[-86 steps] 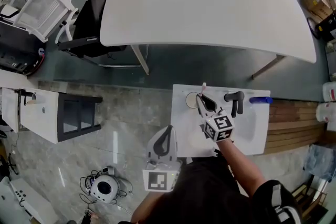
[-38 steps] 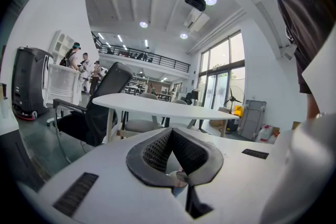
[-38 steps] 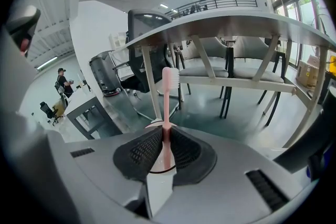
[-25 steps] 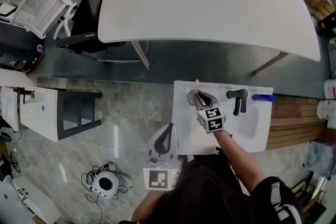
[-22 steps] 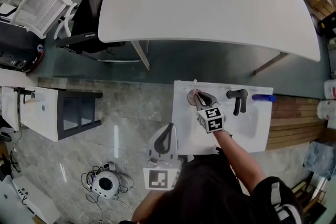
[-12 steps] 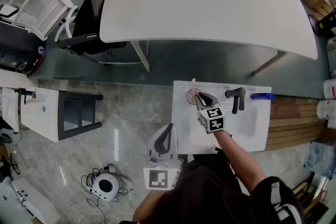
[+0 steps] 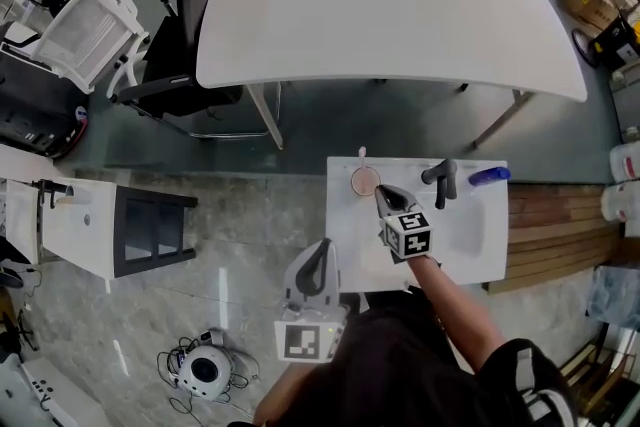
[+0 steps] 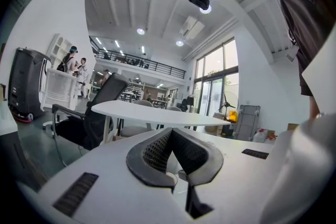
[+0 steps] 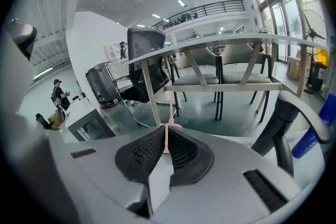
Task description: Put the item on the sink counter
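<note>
A white sink counter (image 7: 345, 245) carries a pink cup (image 7: 365, 181) near its back left corner. A pink toothbrush (image 7: 361, 156) stands in the cup and leans toward the far edge. My right gripper (image 7: 381, 193) hovers just in front of the cup, its jaws open by a narrow gap. In the right gripper view the toothbrush (image 9: 168, 113) and the cup rim (image 9: 171, 125) show through that gap of the right gripper (image 9: 167, 136). My left gripper (image 7: 317, 253) hangs shut and empty off the counter's front left; its pads meet in the left gripper (image 8: 172, 136) view.
A black faucet (image 7: 441, 181) stands right of the cup, with a blue bottle (image 7: 487, 176) beyond it. The faucet (image 9: 283, 123) rises close on the right in the right gripper view. A large white table (image 7: 390, 15) and a black chair (image 7: 185, 45) lie beyond.
The right gripper carried the toothbrush to the cup, left it standing there, and has drawn back a little toward me. The left gripper has stayed put.
</note>
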Demonstrator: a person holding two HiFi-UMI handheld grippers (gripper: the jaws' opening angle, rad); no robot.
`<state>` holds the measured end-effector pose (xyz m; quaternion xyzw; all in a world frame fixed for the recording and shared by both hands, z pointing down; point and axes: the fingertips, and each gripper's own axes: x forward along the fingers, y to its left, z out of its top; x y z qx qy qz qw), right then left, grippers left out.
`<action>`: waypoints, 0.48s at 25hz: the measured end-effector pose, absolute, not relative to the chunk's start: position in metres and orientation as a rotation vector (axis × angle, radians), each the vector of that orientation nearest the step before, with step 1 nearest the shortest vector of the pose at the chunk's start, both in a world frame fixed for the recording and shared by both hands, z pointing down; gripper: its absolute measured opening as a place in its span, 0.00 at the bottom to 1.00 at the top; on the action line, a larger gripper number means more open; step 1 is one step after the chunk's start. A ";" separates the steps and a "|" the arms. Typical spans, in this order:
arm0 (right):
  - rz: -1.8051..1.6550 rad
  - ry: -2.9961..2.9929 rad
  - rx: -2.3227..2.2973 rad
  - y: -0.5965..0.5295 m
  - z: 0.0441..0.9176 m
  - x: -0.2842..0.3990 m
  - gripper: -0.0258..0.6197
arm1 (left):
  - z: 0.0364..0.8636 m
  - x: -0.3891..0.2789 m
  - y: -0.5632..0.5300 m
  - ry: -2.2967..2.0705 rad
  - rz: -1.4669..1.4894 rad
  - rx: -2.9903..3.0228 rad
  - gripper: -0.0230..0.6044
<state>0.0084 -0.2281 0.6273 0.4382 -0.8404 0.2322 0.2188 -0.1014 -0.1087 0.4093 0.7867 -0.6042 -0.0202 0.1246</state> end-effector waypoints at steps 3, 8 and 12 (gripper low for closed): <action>0.653 -2.341 1.256 -0.215 0.613 0.013 0.07 | 0.404 -0.100 -0.096 -1.738 -0.075 2.326 0.06; 0.669 -2.353 1.324 -0.185 0.593 0.024 0.06 | 0.398 -0.098 -0.070 -1.700 -0.094 2.369 0.06; 0.684 -2.360 1.377 -0.157 0.577 0.032 0.06 | 0.394 -0.096 -0.050 -1.655 -0.104 2.404 0.06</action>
